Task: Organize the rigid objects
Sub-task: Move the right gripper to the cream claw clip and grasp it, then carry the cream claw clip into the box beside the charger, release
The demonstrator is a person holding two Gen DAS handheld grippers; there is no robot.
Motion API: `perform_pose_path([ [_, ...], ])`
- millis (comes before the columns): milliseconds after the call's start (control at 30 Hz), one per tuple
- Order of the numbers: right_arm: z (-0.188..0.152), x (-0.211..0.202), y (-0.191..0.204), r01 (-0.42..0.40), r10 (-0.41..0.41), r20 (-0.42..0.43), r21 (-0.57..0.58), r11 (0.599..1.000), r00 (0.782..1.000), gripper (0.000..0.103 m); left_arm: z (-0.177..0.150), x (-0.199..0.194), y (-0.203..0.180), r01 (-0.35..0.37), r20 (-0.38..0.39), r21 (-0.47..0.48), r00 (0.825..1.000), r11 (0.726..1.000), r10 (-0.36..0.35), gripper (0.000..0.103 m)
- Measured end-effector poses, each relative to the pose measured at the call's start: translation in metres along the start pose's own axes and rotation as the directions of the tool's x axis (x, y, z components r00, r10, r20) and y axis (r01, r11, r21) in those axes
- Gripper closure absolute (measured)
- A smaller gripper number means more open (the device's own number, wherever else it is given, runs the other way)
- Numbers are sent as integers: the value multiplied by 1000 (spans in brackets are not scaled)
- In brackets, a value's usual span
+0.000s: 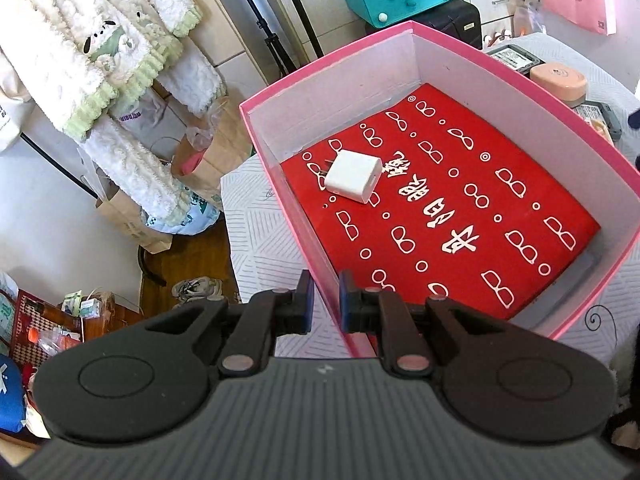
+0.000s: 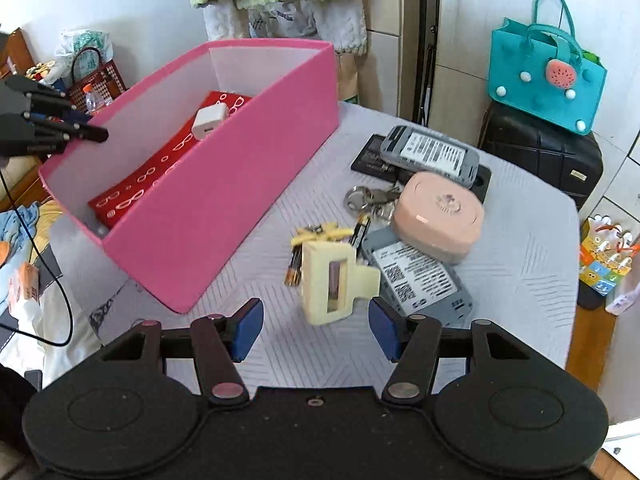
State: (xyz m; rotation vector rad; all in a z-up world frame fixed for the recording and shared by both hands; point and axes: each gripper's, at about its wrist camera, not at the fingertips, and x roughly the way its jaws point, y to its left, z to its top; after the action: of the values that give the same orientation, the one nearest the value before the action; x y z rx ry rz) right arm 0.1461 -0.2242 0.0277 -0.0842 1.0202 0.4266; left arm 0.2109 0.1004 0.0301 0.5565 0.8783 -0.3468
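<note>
A pink box (image 1: 448, 46) stands on the table with a red printed sheet (image 1: 460, 216) on its floor and a white charger cube (image 1: 352, 176) lying on that. My left gripper (image 1: 326, 296) is shut on the box's near wall, which runs between its blue pads. In the right wrist view the box (image 2: 224, 200) is at the left, with the charger (image 2: 208, 122) inside and the left gripper (image 2: 98, 130) at its rim. My right gripper (image 2: 316, 320) hangs open over the table. A cream hair claw (image 2: 332, 280) sits just ahead, between its fingers, untouched.
Right of the box lie a peach case (image 2: 438, 216), two grey labelled packs (image 2: 430, 154) (image 2: 420, 280), a black slab (image 2: 370, 156), keys (image 2: 368, 198) and batteries (image 2: 294, 268). A teal bag (image 2: 544, 72) rests on a black suitcase (image 2: 540, 156) beyond the table.
</note>
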Motion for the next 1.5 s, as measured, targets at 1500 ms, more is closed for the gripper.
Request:
perform_pose_path([
  [1500,95,-19,38,-101,115,149,-101,990,982,49,-4,-1,6,15,34,28,999,1000,-16,92],
])
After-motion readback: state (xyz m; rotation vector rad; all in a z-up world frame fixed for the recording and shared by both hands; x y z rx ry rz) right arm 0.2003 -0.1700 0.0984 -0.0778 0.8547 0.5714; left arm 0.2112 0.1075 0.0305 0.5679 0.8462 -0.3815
